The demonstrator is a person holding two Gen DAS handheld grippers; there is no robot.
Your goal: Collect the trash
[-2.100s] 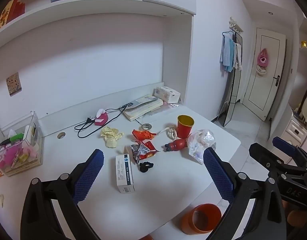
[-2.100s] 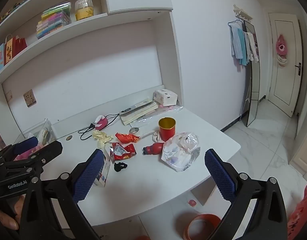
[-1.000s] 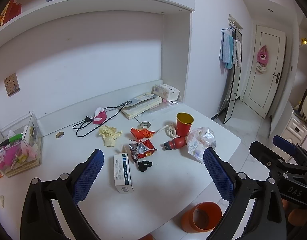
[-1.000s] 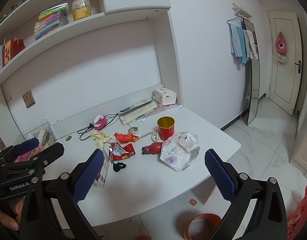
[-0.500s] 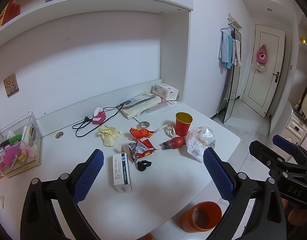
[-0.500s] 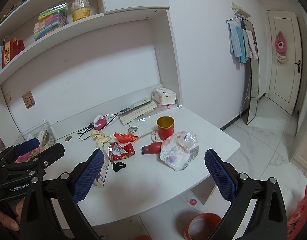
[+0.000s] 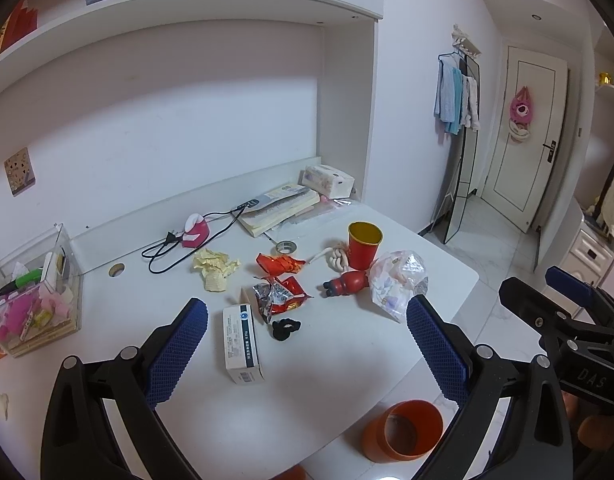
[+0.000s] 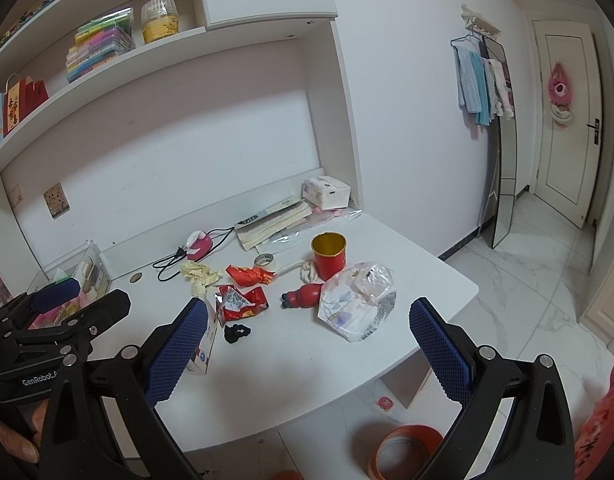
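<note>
Litter lies on the white desk (image 7: 315,364): crumpled yellow paper (image 7: 215,266), two red snack wrappers (image 7: 281,296) (image 7: 279,263), a clear plastic bag (image 7: 397,282) (image 8: 357,300) and a white carton (image 7: 241,342). An orange bin (image 7: 403,434) (image 8: 407,450) stands on the floor below the desk's front edge. My left gripper (image 7: 307,342) hovers open over the near desk, nothing between its blue pads. My right gripper (image 8: 309,344) is also open and empty, held above the desk front.
A red cup (image 7: 363,244), a red toy bottle (image 7: 345,282), a black hair tie (image 7: 285,328), tape roll (image 7: 286,246), rope, books (image 7: 281,208), tissue box (image 7: 327,180), pink charger with cable (image 7: 195,234) and a clear organiser box (image 7: 31,296) share the desk. A shelf overhangs above.
Both views have crept slightly closer to the desk and a little left; nothing on the desk has moved and both grippers stay open.
</note>
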